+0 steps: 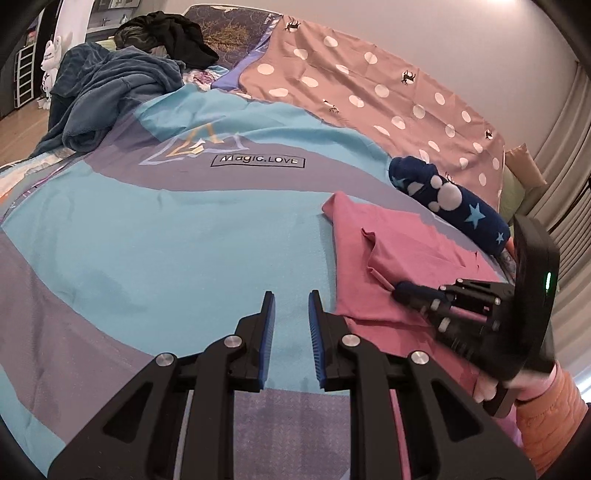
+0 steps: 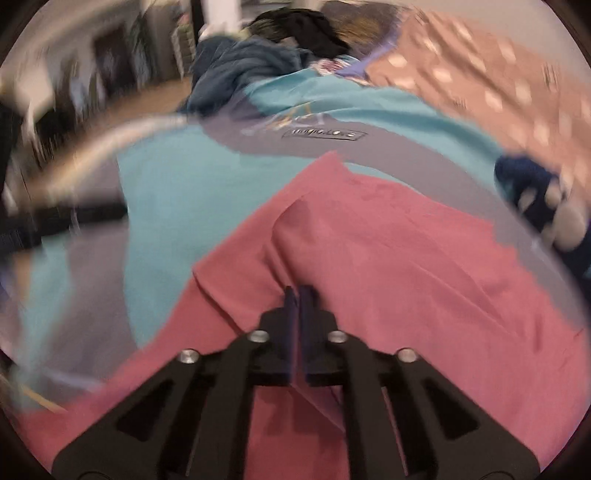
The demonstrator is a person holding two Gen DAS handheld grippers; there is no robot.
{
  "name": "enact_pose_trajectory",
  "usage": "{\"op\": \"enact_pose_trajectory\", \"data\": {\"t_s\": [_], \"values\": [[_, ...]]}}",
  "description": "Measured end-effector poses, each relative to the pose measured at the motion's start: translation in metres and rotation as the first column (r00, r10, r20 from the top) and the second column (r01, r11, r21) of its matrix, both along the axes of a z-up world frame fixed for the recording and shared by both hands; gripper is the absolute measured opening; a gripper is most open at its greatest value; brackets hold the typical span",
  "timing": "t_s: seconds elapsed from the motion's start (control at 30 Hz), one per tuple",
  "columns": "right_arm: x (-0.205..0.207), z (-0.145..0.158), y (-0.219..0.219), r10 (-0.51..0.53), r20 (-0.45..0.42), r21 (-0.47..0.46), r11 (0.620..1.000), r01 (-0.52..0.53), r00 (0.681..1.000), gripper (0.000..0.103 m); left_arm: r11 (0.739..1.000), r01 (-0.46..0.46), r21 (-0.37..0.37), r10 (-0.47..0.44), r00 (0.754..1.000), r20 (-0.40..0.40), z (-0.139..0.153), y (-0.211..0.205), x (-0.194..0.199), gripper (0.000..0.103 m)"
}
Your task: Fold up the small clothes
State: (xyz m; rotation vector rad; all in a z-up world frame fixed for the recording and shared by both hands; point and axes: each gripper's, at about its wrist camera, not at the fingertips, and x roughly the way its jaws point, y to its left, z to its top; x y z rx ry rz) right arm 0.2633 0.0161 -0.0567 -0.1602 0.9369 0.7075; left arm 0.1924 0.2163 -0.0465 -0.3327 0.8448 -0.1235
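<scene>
A: Entry, fingers. Your left gripper (image 1: 291, 306) stands a narrow gap apart, blue ribbed pads bare, nothing between them; it hangs over the bedsheet (image 1: 184, 240), just beside the pink cloth (image 1: 399, 240).

B: And your right gripper (image 2: 298, 295)?

A: Jaws together. In the left view its tips pinch a raised fold of the pink cloth, which lies spread on the sheet at the bed's near right. The right view is blurred, yet pink fabric fills the ground around the fingers.

B: Surroundings?

A: A navy roll (image 1: 450, 199) with stars and white dots lies just beyond the cloth, touching the spotted brown cover (image 1: 369, 88). A teal blanket (image 1: 110, 88) and a black heap (image 1: 170, 33) sit well apart at the far end.

B: Textures?

A: Cloth thin, matte, creased; blanket plush; sheet smooth, printed in blue and grey bands.
</scene>
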Motion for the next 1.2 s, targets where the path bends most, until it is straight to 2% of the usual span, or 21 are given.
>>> {"op": "enact_pose_trajectory", "data": {"t_s": [0.03, 0.07, 0.1, 0.17, 0.23, 0.27, 0.3, 0.37, 0.4, 0.47, 0.5, 0.53, 0.57, 0.63, 0.67, 0.73, 0.8, 0.87, 0.9, 1.07, 1.2], "values": [[0.009, 0.006, -0.014, -0.044, -0.056, 0.093, 0.994, 0.049, 0.997, 0.0, 1.0, 0.003, -0.002, -0.003, 1.0, 0.002, 0.0, 0.0, 0.0, 0.019], [0.021, 0.015, -0.039, -0.054, -0.207, 0.305, 0.945, 0.117, 0.977, 0.0, 1.0, 0.006, -0.004, -0.006, 1.0, 0.004, -0.001, 0.0, 0.001, 0.019], [0.023, 0.017, -0.048, -0.017, -0.279, 0.412, 0.901, 0.135, 0.96, 0.0, 1.0, 0.011, -0.009, -0.011, 1.0, 0.007, -0.001, -0.001, 0.002, 0.019], [0.021, 0.024, -0.054, 0.026, -0.314, 0.478, 0.868, 0.134, 0.949, 0.0, 0.999, 0.021, -0.033, -0.02, 1.0, 0.016, -0.001, -0.003, 0.004, 0.019], [0.012, 0.031, -0.043, 0.012, -0.224, 0.377, 0.923, 0.075, 0.975, 0.001, 0.999, 0.023, -0.044, -0.022, 0.999, 0.023, -0.001, -0.005, 0.006, 0.02], [0.002, 0.031, -0.029, -0.012, -0.122, 0.242, 0.969, 0.041, 0.992, 0.004, 0.999, 0.021, -0.047, -0.02, 1.0, 0.024, -0.002, -0.007, 0.007, 0.02], [-0.003, 0.027, -0.019, -0.007, -0.07, 0.162, 0.987, 0.018, 0.998, 0.007, 0.998, 0.02, -0.055, -0.019, 1.0, 0.023, -0.003, -0.008, 0.008, 0.02], [-0.009, 0.016, -0.001, 0.015, -0.02, 0.046, 0.999, -0.014, 1.0, 0.023, 0.998, 0.021, -0.066, -0.02, 1.0, 0.018, -0.005, -0.011, 0.009, 0.02], [-0.009, 0.008, 0.006, 0.018, -0.002, 0.001, 1.0, -0.018, 1.0, 0.038, 0.998, 0.023, -0.065, -0.023, 1.0, 0.015, -0.006, -0.014, 0.009, 0.02], [-0.009, -0.004, 0.014, 0.024, 0.015, -0.063, 0.998, -0.023, 1.0, 0.041, 0.998, 0.03, -0.06, -0.03, 1.0, 0.009, -0.007, -0.017, 0.009, 0.02], [-0.008, -0.006, 0.015, 0.003, 0.045, -0.085, 0.996, 0.001, 0.999, 0.029, 0.998, 0.034, -0.056, -0.033, 0.999, 0.004, -0.008, -0.018, 0.008, 0.021], [-0.005, -0.005, 0.011, -0.016, 0.038, -0.075, 0.997, 0.019, 0.999, 0.011, 0.998, 0.037, -0.054, -0.037, 0.999, 0.002, -0.008, -0.019, 0.008, 0.021], [0.001, 0.001, 0.002, -0.038, -0.04, 0.022, 0.999, 0.039, 0.998, 0.004, 0.998, 0.04, -0.052, -0.04, 0.999, 0.001, -0.008, -0.02, 0.008, 0.021], [0.006, 0.014, -0.02, -0.049, -0.142, 0.195, 0.978, 0.076, 0.989, 0.002, 0.997, 0.052, -0.051, -0.051, 0.999, 0.006, -0.007, -0.02, 0.008, 0.021], [0.007, 0.025, -0.033, -0.001, -0.199, 0.334, 0.94, 0.069, 0.98, 0.002, 0.997, 0.06, -0.054, -0.059, 0.998, 0.014, -0.005, -0.02, 0.008, 0.021], [0.011, 0.03, -0.041, 0.101, -0.292, 0.456, 0.889, 0.046, 0.951, 0.002, 0.994, 0.073, -0.076, -0.071, 0.997, 0.028, -0.003, -0.02, 0.008, 0.022], [0.013, 0.023, -0.039, 0.1, -0.335, 0.399, 0.916, 0.045, 0.937, 0.005, 0.99, 0.083, -0.117, -0.078, 0.996, 0.047, -0.001, -0.019, 0.01, 0.026], [0.009, 0.02, -0.042, -0.017, -0.279, 0.261, 0.961, 0.093, 0.96, 0.028, 0.987, 0.083, -0.137, -0.076, 0.996, 0.051, -0.001, -0.021, 0.014, 0.027], [0.006, 0.019, -0.048, -0.034, -0.264, 0.257, 0.961, 0.104, 0.964, 0.036, 0.987, 0.084, -0.14, -0.077, 0.996, 0.05, -0.002, -0.023, 0.015, 0.028], [-0.021, 0.029, -0.105, -0.136, -0.189, 0.233, 0.956, 0.178, 0.973, 0.036, 0.983, 0.132, -0.126, -0.13, 0.991, 0.029, -0.01, -0.04, 0.018, 0.031], [-0.023, 0.033, -0.198, -0.366, -0.101, 0.135, 0.916, 0.377, 0.925, 0.036, 0.985, 0.157, -0.077, -0.158, 0.987, 0.001, -0.016, -0.055, 0.029, 0.034]]}}
